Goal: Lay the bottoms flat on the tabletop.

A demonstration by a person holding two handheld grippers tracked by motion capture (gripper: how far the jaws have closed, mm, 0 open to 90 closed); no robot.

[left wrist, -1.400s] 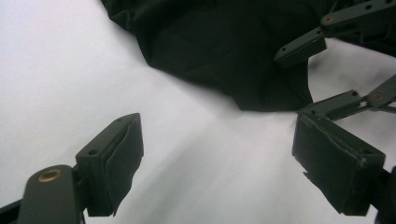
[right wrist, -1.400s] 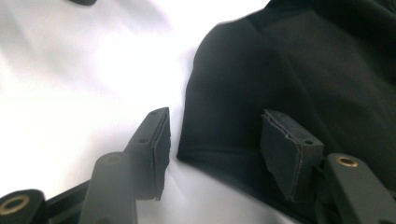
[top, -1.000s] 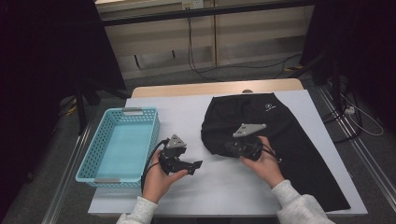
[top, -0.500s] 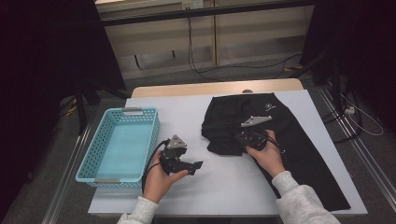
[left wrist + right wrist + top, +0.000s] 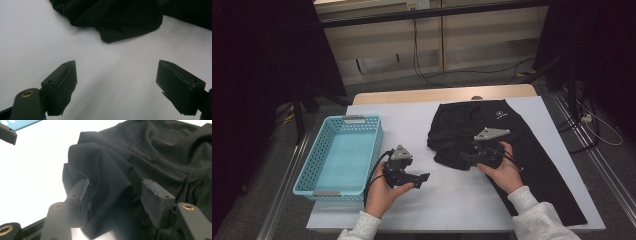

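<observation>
Lying at the table's (image 5: 452, 200) three o'clock, the trousers (image 5: 512, 145) run lengthwise from twelve to five; the right claw (image 5: 113, 202), just opening, straddles their bunched fold unpinched, the left claw (image 5: 424, 178) gaping empty toward three.

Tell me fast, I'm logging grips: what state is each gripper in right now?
Left gripper: open, nothing between the jaws, over bare table.
Right gripper: jaws have just been opening; a fold of the black garment lies between them, not pinched.
</observation>
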